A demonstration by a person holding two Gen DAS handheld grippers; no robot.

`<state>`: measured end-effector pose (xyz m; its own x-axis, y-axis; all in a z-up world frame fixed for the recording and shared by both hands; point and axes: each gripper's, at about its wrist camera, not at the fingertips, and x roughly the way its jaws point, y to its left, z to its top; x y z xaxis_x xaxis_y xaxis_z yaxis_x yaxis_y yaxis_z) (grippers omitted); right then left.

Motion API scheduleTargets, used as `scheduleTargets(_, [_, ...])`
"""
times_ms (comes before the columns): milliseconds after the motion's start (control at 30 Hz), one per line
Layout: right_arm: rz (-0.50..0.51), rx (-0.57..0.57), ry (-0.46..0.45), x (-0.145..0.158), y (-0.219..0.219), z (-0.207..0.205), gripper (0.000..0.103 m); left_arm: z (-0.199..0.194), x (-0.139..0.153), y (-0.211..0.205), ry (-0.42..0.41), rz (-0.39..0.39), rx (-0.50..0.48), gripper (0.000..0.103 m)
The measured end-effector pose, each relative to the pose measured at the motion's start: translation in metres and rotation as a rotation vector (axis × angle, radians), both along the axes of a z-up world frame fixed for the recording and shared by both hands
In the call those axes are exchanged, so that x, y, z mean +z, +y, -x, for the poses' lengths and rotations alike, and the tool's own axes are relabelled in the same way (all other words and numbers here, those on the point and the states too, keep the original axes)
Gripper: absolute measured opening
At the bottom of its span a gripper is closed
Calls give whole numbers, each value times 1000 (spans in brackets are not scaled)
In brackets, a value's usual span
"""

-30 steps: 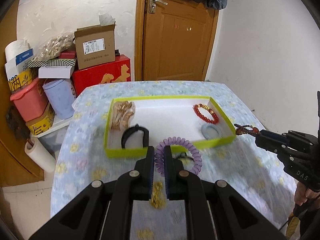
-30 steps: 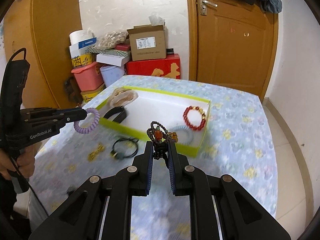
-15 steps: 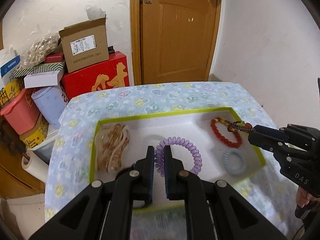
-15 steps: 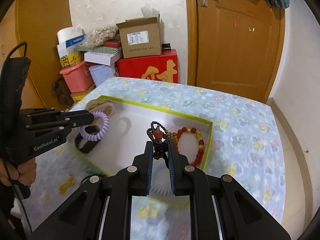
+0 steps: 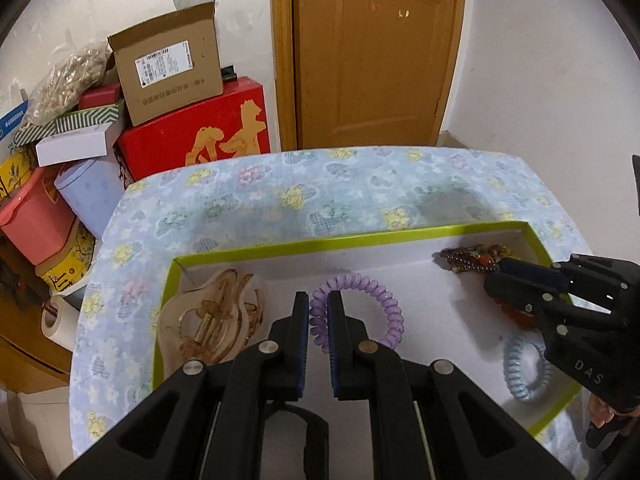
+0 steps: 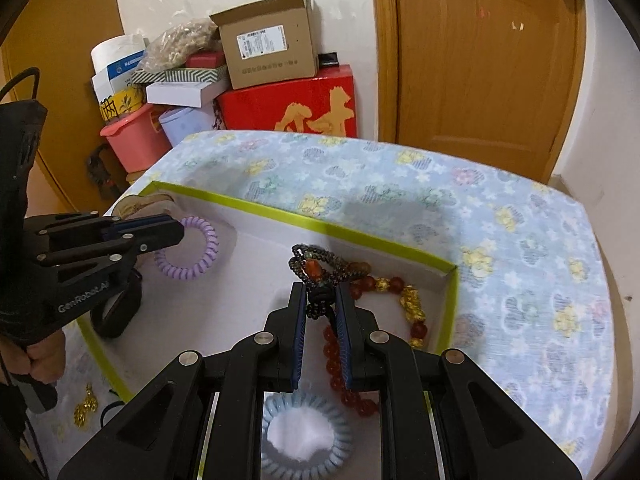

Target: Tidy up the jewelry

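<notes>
I have both pieces over the white tray with the lime-green rim [image 5: 360, 242], neither released. My left gripper [image 5: 318, 322] is clamped on the purple spiral hair tie [image 5: 390, 308]; my right gripper [image 6: 321, 312] pinches the dark beaded bracelet with an orange bead [image 6: 320, 262]. Already inside: a clear amber claw clip [image 5: 212, 320] at 9 o'clock, a red-and-gold bead bracelet [image 6: 404, 300], a pale blue spiral tie [image 6: 304, 432]. Gold trinkets [image 6: 86, 404] wait outside at 7 o'clock

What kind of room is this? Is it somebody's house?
Probably a room in a home, used partly for storage: a wooden door, a table with a flowered cloth, and stacked boxes and tubs against the wall.
</notes>
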<state>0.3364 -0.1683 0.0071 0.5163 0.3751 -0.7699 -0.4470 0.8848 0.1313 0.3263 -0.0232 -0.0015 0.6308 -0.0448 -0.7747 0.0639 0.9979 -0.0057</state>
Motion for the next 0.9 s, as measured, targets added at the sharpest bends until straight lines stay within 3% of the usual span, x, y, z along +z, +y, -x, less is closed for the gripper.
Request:
scheduleTargets(200, [6, 8, 7, 0, 4, -1, 19, -5, -9, -1, 18, -24, 4, 10])
scheduleTargets(367, [4, 9, 8, 1, 5, 1, 34, -5, -9, -1, 25, -26, 10, 11])
scheduleTargets(667, [-10, -5, -18, 19, 0, 24, 35, 12, 6, 2, 2, -7, 7, 17])
scheduleTargets(900, [-15, -52, -31, 36, -14, 62, 35, 53, 23, 0, -23, 17, -2, 18])
